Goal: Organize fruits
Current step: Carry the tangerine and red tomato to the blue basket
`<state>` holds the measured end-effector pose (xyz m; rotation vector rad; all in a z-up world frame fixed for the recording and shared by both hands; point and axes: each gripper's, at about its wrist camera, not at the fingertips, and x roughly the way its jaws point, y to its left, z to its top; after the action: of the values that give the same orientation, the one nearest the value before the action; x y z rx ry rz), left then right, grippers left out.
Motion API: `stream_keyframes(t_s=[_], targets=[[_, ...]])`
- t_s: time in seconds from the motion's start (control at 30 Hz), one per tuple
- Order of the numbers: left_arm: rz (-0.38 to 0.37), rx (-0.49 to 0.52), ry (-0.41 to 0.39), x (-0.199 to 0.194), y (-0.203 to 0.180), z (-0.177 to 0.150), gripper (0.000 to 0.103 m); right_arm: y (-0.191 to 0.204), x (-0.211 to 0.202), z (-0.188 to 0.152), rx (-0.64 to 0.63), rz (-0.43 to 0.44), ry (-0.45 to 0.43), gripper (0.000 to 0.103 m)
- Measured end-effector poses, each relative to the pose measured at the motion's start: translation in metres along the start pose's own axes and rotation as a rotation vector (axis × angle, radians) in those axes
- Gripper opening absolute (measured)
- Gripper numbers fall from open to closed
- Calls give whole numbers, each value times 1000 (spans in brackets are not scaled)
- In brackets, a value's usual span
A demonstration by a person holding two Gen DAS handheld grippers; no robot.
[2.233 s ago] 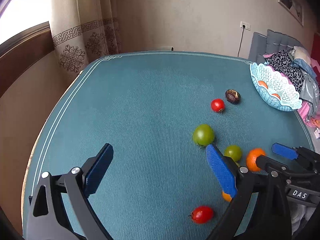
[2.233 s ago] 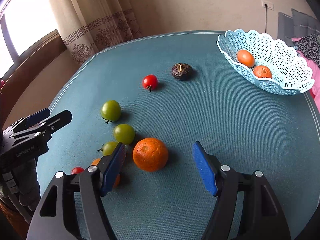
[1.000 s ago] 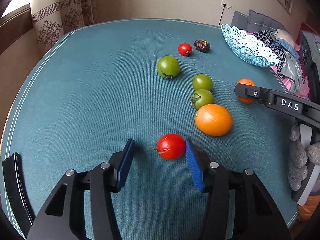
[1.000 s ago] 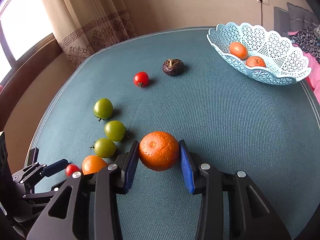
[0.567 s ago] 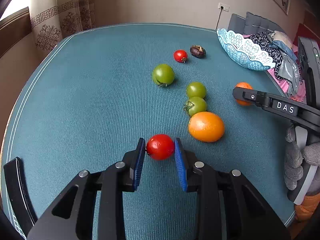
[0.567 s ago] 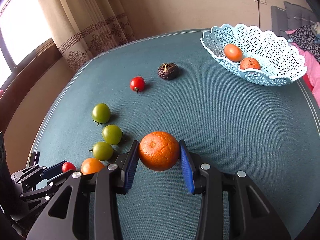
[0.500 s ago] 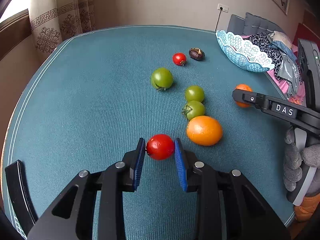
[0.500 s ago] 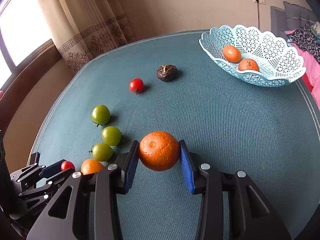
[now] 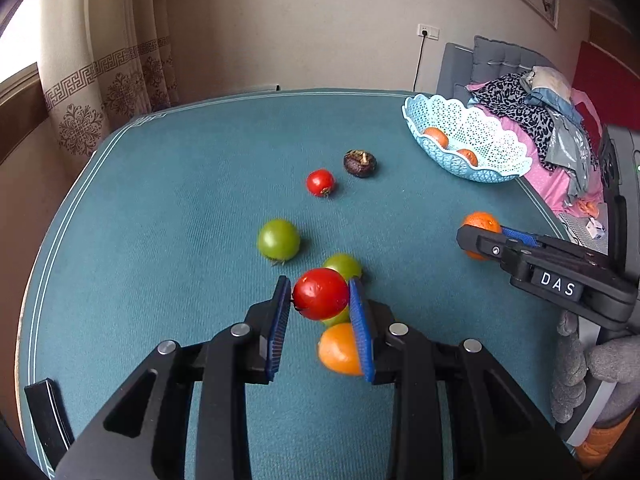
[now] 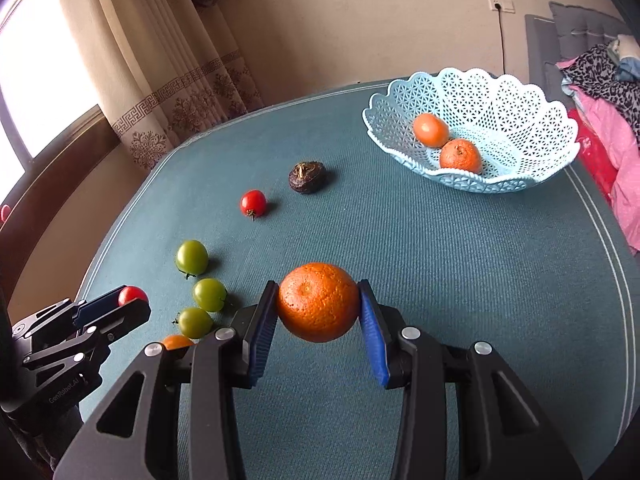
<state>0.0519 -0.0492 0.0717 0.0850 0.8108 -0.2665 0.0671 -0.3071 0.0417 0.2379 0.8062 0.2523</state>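
Both grippers have risen off the bench (image 10: pixel 460 280) since a second ago: the left gripper (image 9: pixel 320 304) clamps a red tomato (image 9: pixel 320 293) above the green ones, and the right gripper (image 10: pixel 318 304) clamps an orange (image 10: pixel 318 301) clear of the cloth, both angled toward the basket (image 10: pixel 520 128). Two orange fruits lie in the basket, so most work remains: three green tomatoes, another red tomato (image 10: pixel 253 202), a dark fruit (image 10: pixel 307 177) and an orange fruit (image 9: pixel 338 354) sit loose.

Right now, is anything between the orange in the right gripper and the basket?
Nothing visible. The right gripper holds the orange, and only bare teal tabletop lies before the basket.
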Motion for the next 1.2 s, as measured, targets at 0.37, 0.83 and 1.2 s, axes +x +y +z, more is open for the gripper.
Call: stream_keyframes(t_s=[0.37, 0.83, 1.2], targets=[[-54, 70, -52, 13, -52, 52, 30, -41, -31, 26, 47, -60, -112, 40], [-110, 121, -76, 53, -101, 109, 30, -84, -35, 60, 69, -154, -183, 40], [-157, 152, -66, 98, -130, 136, 30, -102, -20, 78, 80, -220, -196, 40]])
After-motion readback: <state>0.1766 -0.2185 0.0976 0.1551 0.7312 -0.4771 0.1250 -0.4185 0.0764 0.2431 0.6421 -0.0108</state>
